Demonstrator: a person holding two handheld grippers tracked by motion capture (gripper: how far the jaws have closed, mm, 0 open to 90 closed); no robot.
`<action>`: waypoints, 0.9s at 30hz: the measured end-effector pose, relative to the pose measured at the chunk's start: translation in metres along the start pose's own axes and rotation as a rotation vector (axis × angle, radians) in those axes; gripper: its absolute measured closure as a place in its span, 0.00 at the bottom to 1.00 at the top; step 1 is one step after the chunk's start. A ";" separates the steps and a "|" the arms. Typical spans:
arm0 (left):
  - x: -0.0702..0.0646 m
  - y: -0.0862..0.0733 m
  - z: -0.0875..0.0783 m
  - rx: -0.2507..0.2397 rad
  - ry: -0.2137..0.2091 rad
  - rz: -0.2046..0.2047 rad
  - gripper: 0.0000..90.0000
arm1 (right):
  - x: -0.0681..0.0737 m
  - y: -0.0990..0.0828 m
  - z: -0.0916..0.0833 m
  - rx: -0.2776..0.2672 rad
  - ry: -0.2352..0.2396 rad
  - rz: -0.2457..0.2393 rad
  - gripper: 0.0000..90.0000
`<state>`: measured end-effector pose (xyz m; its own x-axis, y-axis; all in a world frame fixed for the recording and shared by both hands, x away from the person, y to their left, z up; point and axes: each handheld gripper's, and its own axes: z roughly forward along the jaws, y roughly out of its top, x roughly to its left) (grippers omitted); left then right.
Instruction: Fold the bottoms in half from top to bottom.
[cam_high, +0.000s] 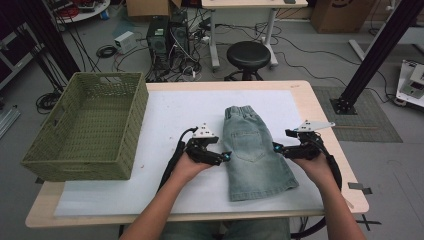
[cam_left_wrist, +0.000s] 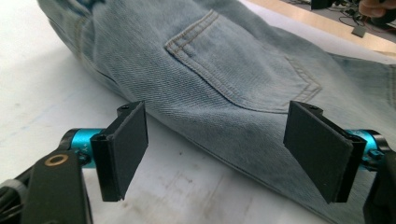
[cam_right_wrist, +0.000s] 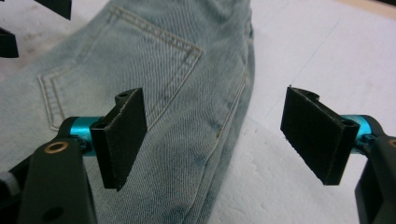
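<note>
White sheeting covers my table (cam_high: 165, 120), with a green basket (cam_high: 87, 125) at 9 o'clock and cables and a stool on the floor beyond. Folded denim shorts (cam_high: 252, 150) lie just right of centre, long axis running 12 to 6, waistband at 12, hem toward me. My left gripper (cam_high: 223, 158) sits at the shorts' 9 o'clock edge and my right gripper (cam_high: 278, 148) at their 3 o'clock edge, each pointing inward beside the pocket. I judge the left a touch nearer the cloth. Both stand with jaws wide apart, nothing between the pads; the left gripper view has the fold's edge just ahead. The shorts (cam_left_wrist: 219, 74) are pale, faded, with a stitched back pocket facing up and lying fairly flat.
</note>
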<state>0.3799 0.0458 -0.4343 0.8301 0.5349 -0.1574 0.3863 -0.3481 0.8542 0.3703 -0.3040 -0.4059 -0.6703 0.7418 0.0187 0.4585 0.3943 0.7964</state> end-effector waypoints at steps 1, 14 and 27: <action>0.000 0.000 0.004 0.004 -0.001 -0.007 0.24 | 0.000 -0.001 0.003 0.010 0.004 0.000 0.26; -0.015 0.000 0.036 0.170 0.096 0.055 0.43 | -0.002 -0.018 0.035 0.210 0.066 0.055 0.55; -0.014 0.002 0.032 0.127 0.055 0.052 0.93 | -0.002 -0.017 0.034 0.188 0.113 0.102 0.86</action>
<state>0.3818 0.0132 -0.4465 0.8285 0.5536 -0.0846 0.3943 -0.4694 0.7900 0.3834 -0.2934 -0.4398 -0.6710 0.7218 0.1695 0.6207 0.4218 0.6609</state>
